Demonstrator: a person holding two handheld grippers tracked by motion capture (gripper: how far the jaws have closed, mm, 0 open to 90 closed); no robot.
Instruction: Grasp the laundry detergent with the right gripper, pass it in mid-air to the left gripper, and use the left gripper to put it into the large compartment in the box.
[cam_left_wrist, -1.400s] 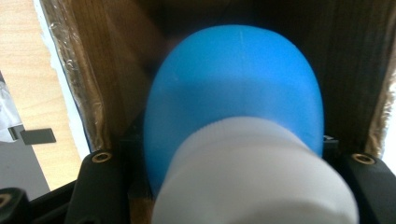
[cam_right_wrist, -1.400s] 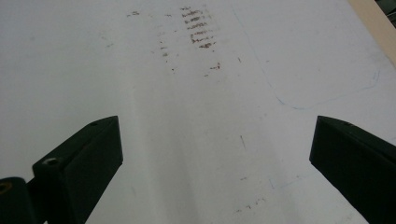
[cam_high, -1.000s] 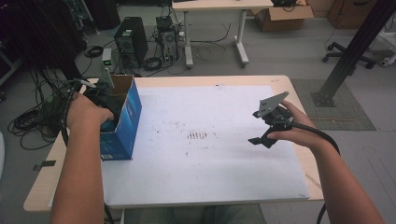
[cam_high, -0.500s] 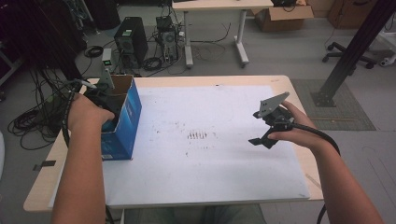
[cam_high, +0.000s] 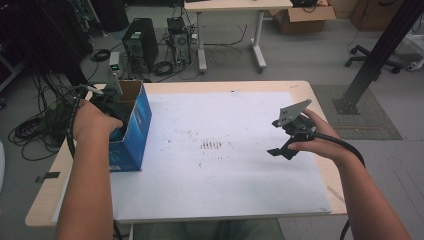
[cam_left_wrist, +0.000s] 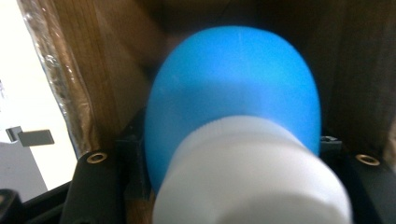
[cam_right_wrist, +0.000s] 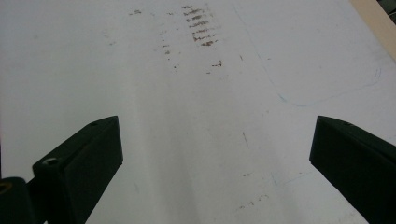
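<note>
A blue cardboard box (cam_high: 134, 134) with an open top stands at the left of the table. My left gripper (cam_high: 111, 114) reaches down into it. In the left gripper view a rounded blue object with a white end (cam_left_wrist: 233, 102) sits between the two black jaws, with the box's brown inner wall (cam_left_wrist: 359, 70) behind it. The jaws have just been opening a little, but both still lie against the object's sides. My right gripper (cam_high: 281, 150) hovers over the white sheet at the right, open, with nothing between its fingers (cam_right_wrist: 79, 158).
A white sheet (cam_high: 225, 190) covers most of the wooden table, with dark smudges (cam_high: 212, 145) near its middle. Behind the table, on the floor, are computer towers (cam_high: 139, 45), cables, another desk and a cardboard box (cam_high: 305, 15).
</note>
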